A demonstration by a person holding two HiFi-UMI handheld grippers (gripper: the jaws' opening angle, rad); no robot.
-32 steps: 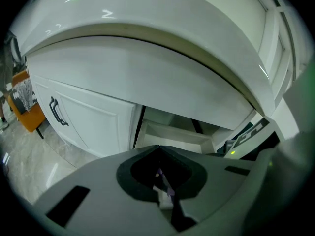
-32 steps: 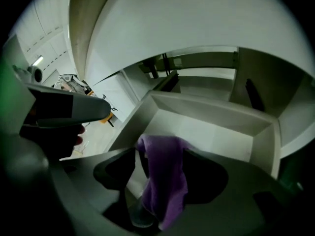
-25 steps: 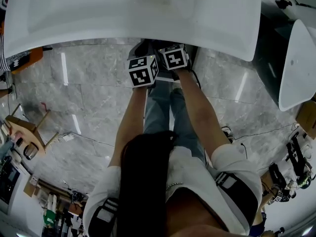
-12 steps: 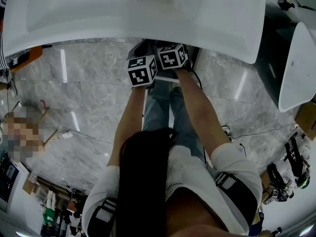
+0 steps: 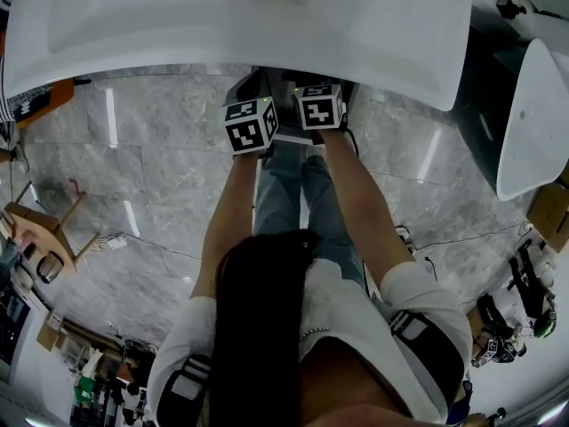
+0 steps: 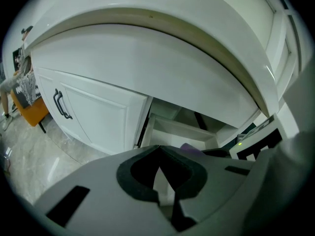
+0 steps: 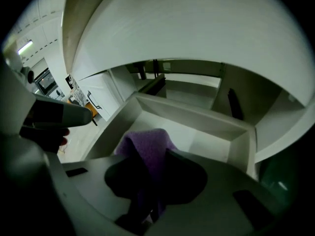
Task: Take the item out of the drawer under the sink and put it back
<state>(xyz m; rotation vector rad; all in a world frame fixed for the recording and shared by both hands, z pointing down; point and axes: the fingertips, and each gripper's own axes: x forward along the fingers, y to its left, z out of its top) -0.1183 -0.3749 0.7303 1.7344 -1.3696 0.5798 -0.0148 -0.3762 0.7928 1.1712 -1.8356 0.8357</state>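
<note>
Here the right gripper [image 7: 156, 156], jaws just closing, pinches a cloth [image 7: 145, 142] over the drawer [image 7: 197, 118]; the left gripper [image 6: 158, 150] beside it is shut, empty.

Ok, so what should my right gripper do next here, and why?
Probably lift straight up, slowly. The right gripper has just been closing its jaws and now pinches the purple cloth between them. The cloth sits inside the open drawer, so raising it should carry it clear of the drawer walls.
</note>
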